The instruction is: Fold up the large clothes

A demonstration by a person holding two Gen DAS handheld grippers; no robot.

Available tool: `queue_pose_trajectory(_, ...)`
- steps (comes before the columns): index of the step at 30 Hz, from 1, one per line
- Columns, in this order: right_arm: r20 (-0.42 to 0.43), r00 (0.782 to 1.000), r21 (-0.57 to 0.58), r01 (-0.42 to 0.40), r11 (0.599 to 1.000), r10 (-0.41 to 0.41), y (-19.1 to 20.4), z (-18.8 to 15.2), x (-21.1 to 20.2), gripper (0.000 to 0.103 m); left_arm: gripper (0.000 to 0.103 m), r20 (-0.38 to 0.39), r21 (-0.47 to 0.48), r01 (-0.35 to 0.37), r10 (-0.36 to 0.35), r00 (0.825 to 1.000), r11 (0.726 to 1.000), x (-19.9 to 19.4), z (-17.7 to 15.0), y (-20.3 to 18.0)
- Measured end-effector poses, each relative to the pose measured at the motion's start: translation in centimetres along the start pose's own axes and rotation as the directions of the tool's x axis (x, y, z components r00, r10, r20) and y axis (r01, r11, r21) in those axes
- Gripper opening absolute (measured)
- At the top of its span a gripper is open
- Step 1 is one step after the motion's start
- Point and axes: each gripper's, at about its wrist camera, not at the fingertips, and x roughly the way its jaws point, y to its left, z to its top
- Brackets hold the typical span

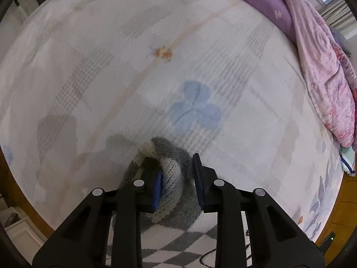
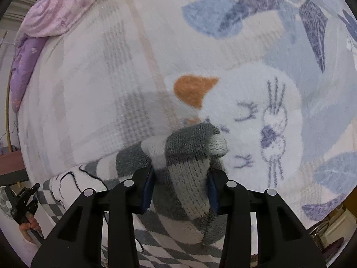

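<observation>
Both tools — left (image 1: pixel 177 182), right (image 2: pixel 180 192) — clamp bunched grey-and-white knit sweater (image 2: pixel 189 178) between their pads.

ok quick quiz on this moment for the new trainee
1. True or false: the right hand-held gripper has the grey-and-white knit garment clamped between its pads.
2. The bedspread under the garment is printed with: A) red stripes B) blue flowers C) green dots.
3. Fill in: the garment's lower part has a grey-and-white ____ pattern.
Key: 1 true; 2 B; 3 checked.
</observation>
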Motion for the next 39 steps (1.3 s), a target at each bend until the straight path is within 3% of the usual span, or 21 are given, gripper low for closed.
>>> queue_pose_trajectory(4, 0.03, 1.0, -0.021, -0.006, 1.0, 0.006, 0.7, 0.4, -0.9, 0.037, 0.022, 0.024, -0.017, 0.017, -0.017, 1.0, 1.0, -0.1, 0.3, -0.8)
queue_pose_trajectory(11, 0.09, 0.995, -0.058, -0.031, 0.998, 0.036, 2.4, 2.4, -2.8, 0.037, 0.02, 0.066, 0.036, 0.064, -0.066, 0.996, 0.997, -2.3, 2.1, -2.5)
queue_pose_trajectory(21, 0.195, 0.978, -0.083, -0.062, 0.995, 0.077, 6.1, 12.3, -5.3, 0.037, 0.02, 0.156, 0.186, 0.157, -0.187, 0.97, 0.97, -3.9, 9.3, -12.8)
queue_pose_trajectory(23, 0.179, 0.982, -0.088, -0.038, 0.995, 0.053, 6.8, 15.2, -4.2, 0.043, 0.023, 0.123, 0.198, 0.166, -0.193, 0.974, 0.966, -2.6, 10.8, -14.0)
queue_pose_trajectory(26, 0.122, 0.992, -0.063, 0.039, 0.997, -0.031, 6.4, 17.3, -1.6, 0.056, 0.035, 0.021, 0.172, 0.09, -0.095, 0.995, 0.981, 1.6, 12.0, -14.6)
queue_pose_trajectory(29, 0.106, 0.993, -0.038, 0.054, 0.998, -0.05, 4.7, 15.9, -1.2, 0.074, 0.039, -0.045, 0.193, 0.011, -0.002, 0.999, 0.981, 3.5, 10.6, -13.0)
queue_pose_trajectory(30, 0.101, 0.993, -0.035, 0.064, 0.997, -0.06, 3.7, 14.5, -1.1, 0.076, 0.05, -0.049, 0.192, 0.005, 0.004, 0.999, 0.981, 3.5, 10.0, -12.2)
queue_pose_trajectory(32, 0.054, 0.994, -0.029, 0.096, 0.995, -0.094, 2.1, 12.4, -0.6, 0.078, 0.062, -0.07, 0.177, -0.026, 0.039, 0.997, 0.984, 3.3, 8.3, -9.6)
queue_pose_trajectory(35, -0.016, 0.995, 0.036, 0.102, 0.994, -0.102, -1.2, 8.7, 0.6, 0.078, 0.063, -0.129, 0.132, -0.081, 0.098, 0.987, 0.988, 3.6, 6.0, -6.2)
queue_pose_trajectory(38, -0.072, 0.995, 0.125, 0.076, 0.989, -0.067, -3.6, 5.4, 1.9, 0.078, 0.06, -0.186, 0.095, -0.084, 0.101, 0.977, 0.992, 4.6, 3.6, -3.7)
queue_pose_trajectory(39, -0.068, 0.997, 0.167, 0.044, 0.985, -0.033, -4.2, 4.3, 2.1, 0.077, 0.037, -0.206, 0.087, -0.053, 0.07, 0.976, 0.995, 5.1, 2.8, -3.2)
